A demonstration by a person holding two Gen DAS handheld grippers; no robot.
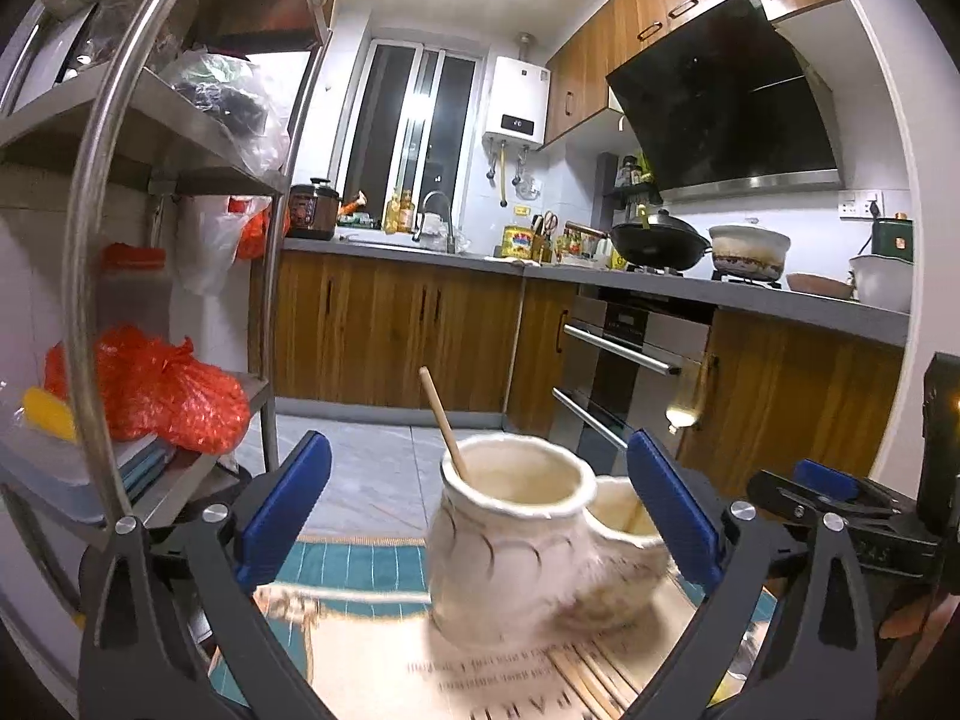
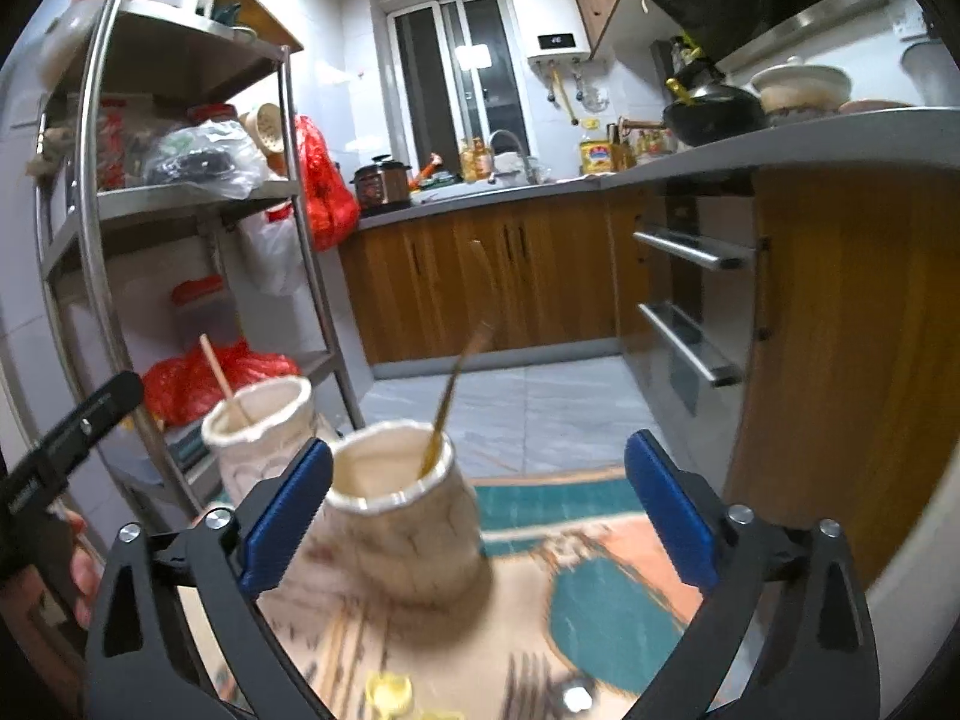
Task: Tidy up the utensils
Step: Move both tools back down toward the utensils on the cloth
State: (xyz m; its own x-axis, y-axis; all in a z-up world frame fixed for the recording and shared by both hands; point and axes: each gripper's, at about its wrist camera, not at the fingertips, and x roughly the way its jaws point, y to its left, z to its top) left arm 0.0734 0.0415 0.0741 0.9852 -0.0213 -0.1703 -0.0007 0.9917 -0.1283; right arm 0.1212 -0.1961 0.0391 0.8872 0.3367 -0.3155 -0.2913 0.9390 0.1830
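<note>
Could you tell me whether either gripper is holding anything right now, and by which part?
Nothing is held. The left gripper and right gripper both stand open, their fingers clear of the jars.

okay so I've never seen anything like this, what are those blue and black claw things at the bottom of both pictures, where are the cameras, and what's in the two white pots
Those claws are hand-held grippers, one in each of a person's hands; there is no robot arm. Each carries a wide-angle camera looking forward along its two fingers, so one picture is from the left gripper, the other from the right gripper. Both are open and hold nothing. On a patterned mat stand two cream ceramic jars. The left jar holds one wooden stick; the right jar holds a thin utensil, too blurred to name. More sticks lie on the mat near the left gripper. Behind is a kitchen.
</note>
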